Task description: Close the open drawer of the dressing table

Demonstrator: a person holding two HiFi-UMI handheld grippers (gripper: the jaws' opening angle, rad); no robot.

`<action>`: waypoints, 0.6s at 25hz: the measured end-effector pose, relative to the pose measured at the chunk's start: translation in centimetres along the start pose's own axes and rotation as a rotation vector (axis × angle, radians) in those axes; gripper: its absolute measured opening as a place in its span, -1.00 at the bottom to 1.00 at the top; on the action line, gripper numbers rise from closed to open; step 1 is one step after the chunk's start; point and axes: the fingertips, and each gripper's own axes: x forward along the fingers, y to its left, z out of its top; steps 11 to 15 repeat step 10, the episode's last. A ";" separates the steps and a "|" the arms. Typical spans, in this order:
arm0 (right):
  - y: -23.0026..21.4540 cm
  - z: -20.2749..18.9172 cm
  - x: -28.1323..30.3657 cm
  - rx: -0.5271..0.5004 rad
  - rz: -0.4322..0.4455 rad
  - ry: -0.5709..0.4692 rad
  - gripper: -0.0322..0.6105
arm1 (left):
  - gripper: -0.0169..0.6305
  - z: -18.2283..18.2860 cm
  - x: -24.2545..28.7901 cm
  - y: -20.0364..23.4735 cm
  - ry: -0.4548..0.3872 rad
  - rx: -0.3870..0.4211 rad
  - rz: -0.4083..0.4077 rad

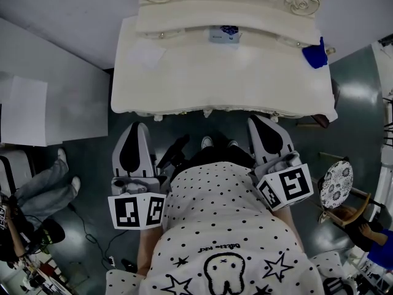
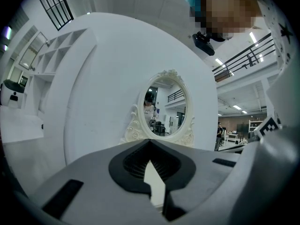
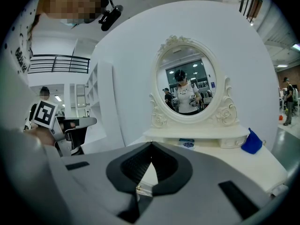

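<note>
The person stands square to the cream table (image 1: 221, 78) with elbows tucked in. One pair of tongs is held on each side of the spotted shirt (image 1: 221, 214), both pointing at the table's near edge. The left tongs (image 1: 136, 128) lie level and the right tongs (image 1: 256, 121) dip a little. Their tips stop just short of the scalloped front edge and touch nothing. In the left gripper view the left tongs are shut tip to tip with nothing between them. Only a sliver of pale table top shows through the hollow behind the tips. In the right gripper view the right tongs are likewise closed at the tips and empty, and a small brass knob (image 3: 137, 187) shows in the slot behind them. The drawers (image 1: 184, 111) run along the near front of the table, right ahead of both tips, with little knobs under the edge. From above I cannot tell which of them stands open. At the back, a low shelf (image 1: 184, 24) with small knobbed fronts sits under the oval mirror (image 3: 187, 81). A small blue-and-white thing (image 1: 224, 34) rests at the middle of the shelf, though whether it lies in a compartment or stands in front I cannot tell. A blue pouch (image 1: 315, 54) sits at the back right corner, and a pale sheet of paper (image 1: 146, 55) lies flat near the back left.
</note>
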 end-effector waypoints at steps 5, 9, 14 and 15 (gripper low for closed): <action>0.0 0.0 0.1 0.002 0.001 0.002 -0.87 | -0.91 -0.1 0.0 0.2 0.004 0.001 0.006; 0.0 -0.1 0.0 0.002 0.001 0.000 -0.87 | -0.91 -0.1 0.0 0.2 0.002 0.001 0.004; 0.0 -0.1 0.0 0.002 0.000 0.000 -0.87 | -0.91 -0.1 0.0 0.2 0.001 0.001 0.004; 0.0 -0.1 0.0 0.002 0.000 0.000 -0.87 | -0.91 -0.1 0.0 0.2 0.001 0.001 0.004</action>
